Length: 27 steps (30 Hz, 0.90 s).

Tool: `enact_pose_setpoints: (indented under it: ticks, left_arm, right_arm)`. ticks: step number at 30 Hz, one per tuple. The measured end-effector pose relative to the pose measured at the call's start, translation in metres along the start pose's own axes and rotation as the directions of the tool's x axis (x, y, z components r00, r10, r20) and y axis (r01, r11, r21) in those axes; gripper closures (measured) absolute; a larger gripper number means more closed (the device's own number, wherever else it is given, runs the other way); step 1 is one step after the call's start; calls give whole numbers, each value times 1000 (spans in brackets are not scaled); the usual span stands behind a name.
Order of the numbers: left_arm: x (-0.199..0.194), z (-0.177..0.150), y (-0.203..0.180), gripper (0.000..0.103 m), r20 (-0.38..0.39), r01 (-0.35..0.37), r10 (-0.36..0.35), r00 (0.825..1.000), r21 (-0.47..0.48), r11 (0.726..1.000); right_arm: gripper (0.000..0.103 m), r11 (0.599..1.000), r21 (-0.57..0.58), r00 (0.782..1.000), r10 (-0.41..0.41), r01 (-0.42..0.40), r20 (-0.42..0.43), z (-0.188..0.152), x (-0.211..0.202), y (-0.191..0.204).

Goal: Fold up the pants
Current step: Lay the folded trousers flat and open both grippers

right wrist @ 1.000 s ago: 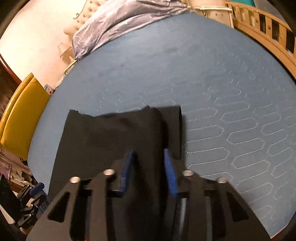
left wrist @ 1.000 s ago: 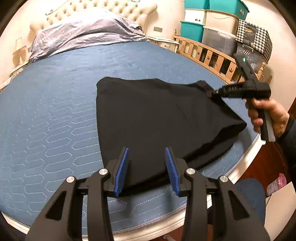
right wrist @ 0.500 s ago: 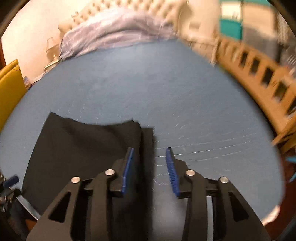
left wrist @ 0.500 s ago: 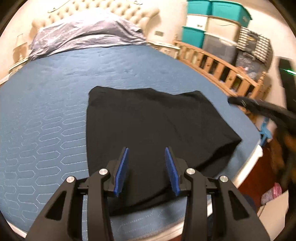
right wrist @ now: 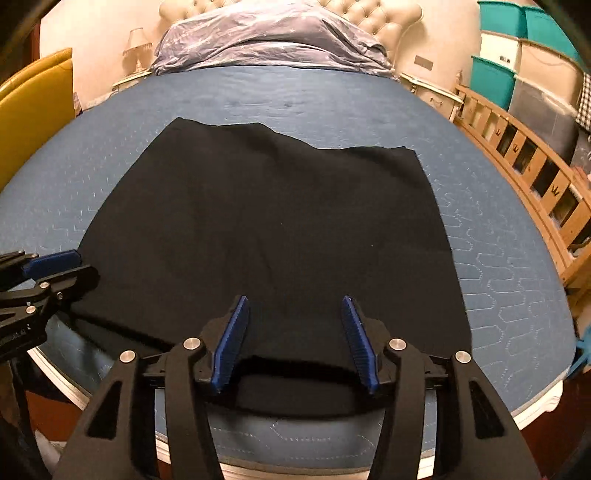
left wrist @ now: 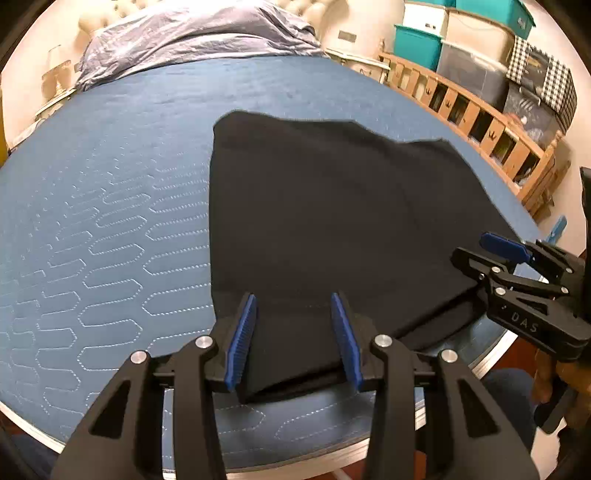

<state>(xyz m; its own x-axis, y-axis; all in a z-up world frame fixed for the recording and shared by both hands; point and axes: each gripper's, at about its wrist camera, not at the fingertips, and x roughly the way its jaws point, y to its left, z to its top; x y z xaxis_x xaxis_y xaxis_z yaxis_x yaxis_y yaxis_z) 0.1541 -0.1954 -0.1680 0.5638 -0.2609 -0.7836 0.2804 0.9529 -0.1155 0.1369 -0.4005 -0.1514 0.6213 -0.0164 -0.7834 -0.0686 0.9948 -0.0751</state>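
The folded black fabric pants [right wrist: 273, 236] lie flat on the blue quilted mattress [right wrist: 332, 99], close to its near edge, with their folded end reaching almost to the white bed rim [left wrist: 491, 365] there. The left gripper [left wrist: 293, 338], black with blue ribbed pads, hovers over the near left corner of the pants; its jaws stand apart and the pads press on nothing, though cloth lies beneath the gap. The right gripper [right wrist: 293, 341] hangs over the near edge of the pants further right; its jaws have just been opening and stand spread, with the fabric below them but not pinched. In the left wrist view the right gripper's black body bears the raised letters "DAS". A crumpled grey-lilac duvet [right wrist: 273, 37] is heaped at the far end against the cream tufted headboard [right wrist: 369, 11]. Beyond the mattress's right edge stand a wooden slatted rail [right wrist: 517, 147] and stacked teal and clear storage boxes [left wrist: 458, 40]; their small labels are too blurred to read.
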Motion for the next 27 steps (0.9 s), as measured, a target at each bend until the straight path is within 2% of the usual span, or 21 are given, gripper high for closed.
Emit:
enact_pose_setpoints:
  ticks: [3, 6, 9, 15, 17, 19, 21, 22, 24, 27]
  left_arm:
    - [-5, -1, 0, 59, 21, -5, 5, 1000, 10, 1000]
    - [4, -3, 3, 59, -8, 3, -3, 1000, -6, 1000]
    - [6, -3, 1, 56, -10, 0, 0, 1000, 0, 1000]
    - [4, -1, 7, 48, -9, 5, -5, 1000, -23, 1000]
    - [-5, 2, 9, 42, 2, -3, 4, 1000, -32, 999]
    - [-19, 5, 10, 27, 22, -10, 11, 1000, -47, 999]
    - [-37, 9, 6, 20, 43, -29, 31, 999, -45, 999]
    - [-45, 11, 3, 13, 53, -37, 39, 998, -43, 998]
    - [-61, 12, -6, 2, 66, -50, 52, 996, -31, 998]
    - [-88, 10, -23, 2, 90, -43, 44, 995, -6, 999]
  right_arm:
    - [52, 999, 32, 1000, -5, 4, 13, 6, -6, 0]
    - [52, 998, 51, 998, -31, 29, 48, 8, -19, -3]
    - [52, 995, 78, 998, -61, 59, 18, 4, -14, -11]
    - [52, 993, 104, 999, -47, 47, -3, -5, -5, -23]
    - [51, 992, 123, 999, -39, 38, 2, -4, -7, -25]
    - [49, 990, 136, 999, -51, 48, 17, -2, -18, -27]
    - [39, 987, 148, 996, -75, 69, 37, -3, -32, -28]
    - [33, 985, 154, 995, -86, 78, 45, -3, -40, -29]
    - [31, 983, 163, 994, -95, 85, 54, -3, -51, -29]
    - [23, 974, 193, 989, -131, 115, 72, -7, -82, -28]
